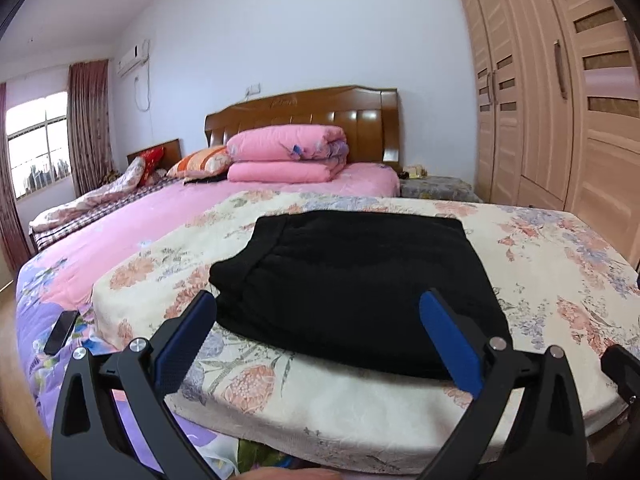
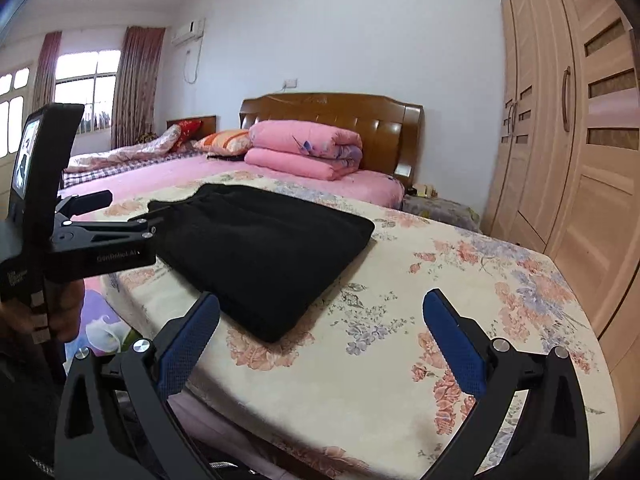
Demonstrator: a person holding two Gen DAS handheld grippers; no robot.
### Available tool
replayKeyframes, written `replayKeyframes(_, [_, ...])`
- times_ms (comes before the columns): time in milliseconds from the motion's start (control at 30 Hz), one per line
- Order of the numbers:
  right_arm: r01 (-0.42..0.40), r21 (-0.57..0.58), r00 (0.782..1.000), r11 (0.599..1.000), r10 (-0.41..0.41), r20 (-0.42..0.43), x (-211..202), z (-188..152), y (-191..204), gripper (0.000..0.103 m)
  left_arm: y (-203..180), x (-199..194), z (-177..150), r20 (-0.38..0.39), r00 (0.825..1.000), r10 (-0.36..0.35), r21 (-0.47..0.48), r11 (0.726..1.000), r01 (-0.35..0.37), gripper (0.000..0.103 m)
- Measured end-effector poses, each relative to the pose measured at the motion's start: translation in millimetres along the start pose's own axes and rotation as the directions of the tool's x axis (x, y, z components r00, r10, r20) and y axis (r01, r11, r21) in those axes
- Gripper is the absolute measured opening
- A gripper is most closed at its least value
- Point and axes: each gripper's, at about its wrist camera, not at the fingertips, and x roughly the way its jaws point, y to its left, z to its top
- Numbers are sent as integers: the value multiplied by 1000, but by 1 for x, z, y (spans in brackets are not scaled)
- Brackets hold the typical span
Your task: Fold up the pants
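On the floral blanket (image 1: pixel 520 248) covering the bed lie the black pants (image 1: pixel 352 288), folded into a flat rectangle. The left hand-held gripper (image 1: pixel 320 340) hangs at their 6 o'clock edge, fingers spread wide, empty. The right hand-held gripper (image 2: pixel 320 340) hangs toward 4 o'clock of the pants, fingers likewise apart, above bare blanket.

A folded pink quilt (image 1: pixel 286 154) sat mid-frame against a wooden headboard (image 1: pixel 304 118). A wardrobe (image 1: pixel 560 92) filled the right edge. What looked like a phone (image 1: pixel 61 332) lay at lower left.
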Motion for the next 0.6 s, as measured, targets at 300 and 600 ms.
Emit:
replayKeyframes(300, [2, -9, 1000, 1000, -1, 19, -5, 1, 6, 99, 3, 1, 0, 0, 1000, -22, -23, 999, 22, 102])
replayKeyframes(600, [-7, -16, 1000, 1000, 8, 23, -5, 1, 7, 99, 4, -1, 1, 10, 1000, -26, -24, 999, 27, 102])
